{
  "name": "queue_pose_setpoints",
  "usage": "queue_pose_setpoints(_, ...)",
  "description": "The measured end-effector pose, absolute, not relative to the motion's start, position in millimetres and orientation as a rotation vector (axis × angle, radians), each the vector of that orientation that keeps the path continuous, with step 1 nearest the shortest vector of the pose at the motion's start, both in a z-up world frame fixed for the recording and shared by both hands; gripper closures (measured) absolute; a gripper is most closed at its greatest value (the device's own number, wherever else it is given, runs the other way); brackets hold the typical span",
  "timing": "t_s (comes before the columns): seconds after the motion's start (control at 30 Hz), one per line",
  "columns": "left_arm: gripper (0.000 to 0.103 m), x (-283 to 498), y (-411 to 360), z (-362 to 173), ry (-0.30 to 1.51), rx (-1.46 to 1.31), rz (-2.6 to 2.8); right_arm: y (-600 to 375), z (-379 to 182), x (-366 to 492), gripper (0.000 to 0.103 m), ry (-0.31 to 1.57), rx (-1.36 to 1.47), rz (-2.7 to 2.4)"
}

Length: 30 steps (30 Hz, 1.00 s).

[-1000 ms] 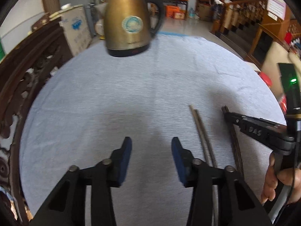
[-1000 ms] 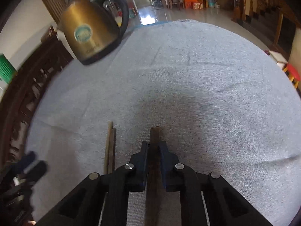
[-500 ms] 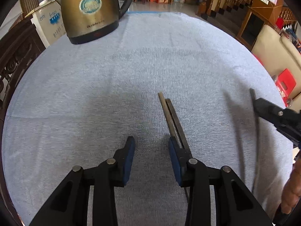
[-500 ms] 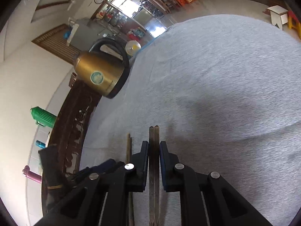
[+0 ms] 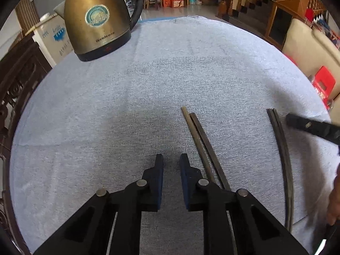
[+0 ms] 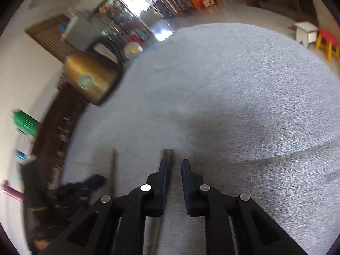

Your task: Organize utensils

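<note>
Left wrist view: left claw [image 5: 171, 162] hangs over the near middle of the tabletop [image 5: 191, 68], which is covered by a grey cloth.
Left claw: narrow gap and closing; nothing lies between the pads. A second ago it stood much wider.
Light pair: two chopsticks [image 5: 201, 142] lie side by side on the cloth, just right of the left claw and outside its gap. A second ago they sat further right of the claw, so the claw has come closer but has not come astride them.
Dark pair: a second pair of chopsticks [image 5: 281, 148] lies toward the right edge, well apart from the first, with the right claw's tip beside its far end.
Right wrist view: right claw [image 6: 174, 165] has a small gap and is opening. The dark pair [image 6: 167, 163] rests against the inner face of the left-hand pad, clear of the other pad; half a second ago both pads clamped it.
Kettle: a brass kettle [image 5: 97, 19] stands at the far left edge, clear of the work.
Meaning for the task: the dark pair appears to have just been set down and let go, parallel to the light pair. The left claw's closing catches nothing; to move the light pair it would probably need to reopen and shift right.
</note>
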<state>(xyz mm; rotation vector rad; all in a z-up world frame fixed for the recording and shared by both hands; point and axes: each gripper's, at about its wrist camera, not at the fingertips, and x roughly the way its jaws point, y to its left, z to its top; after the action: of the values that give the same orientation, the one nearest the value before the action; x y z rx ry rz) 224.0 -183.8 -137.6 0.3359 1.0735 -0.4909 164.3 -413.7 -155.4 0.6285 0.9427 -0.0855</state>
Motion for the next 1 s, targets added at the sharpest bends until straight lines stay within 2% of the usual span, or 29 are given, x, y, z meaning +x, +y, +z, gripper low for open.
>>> queue_pose_setpoints(0.23, 0.087, 222.8, -183.6, -127.7, 1.065, 0.262, -0.576, -389.2, -147.9, 177.3, 0.087, 0.969, 0.517, -0.098)
queue_pose_setpoints(0.4, 0.087, 230.3, -193.5, -139.4, 1.103, 0.304, -0.544, -387.6, -146.1, 169.9, 0.094, 0.973, 0.465, -0.141)
queue_pose_setpoints(0.7, 0.087, 237.6, -197.9, -134.0, 1.131, 0.232, -0.579, -393.9, -147.1, 165.7, 0.094, 0.975, 0.47, -0.15)
queue_pose_setpoints(1.0, 0.086, 233.8, -208.2, -136.3, 1.114, 0.272, -0.563, -395.8, -150.0, 167.2, 0.094, 0.967, 0.489, -0.132)
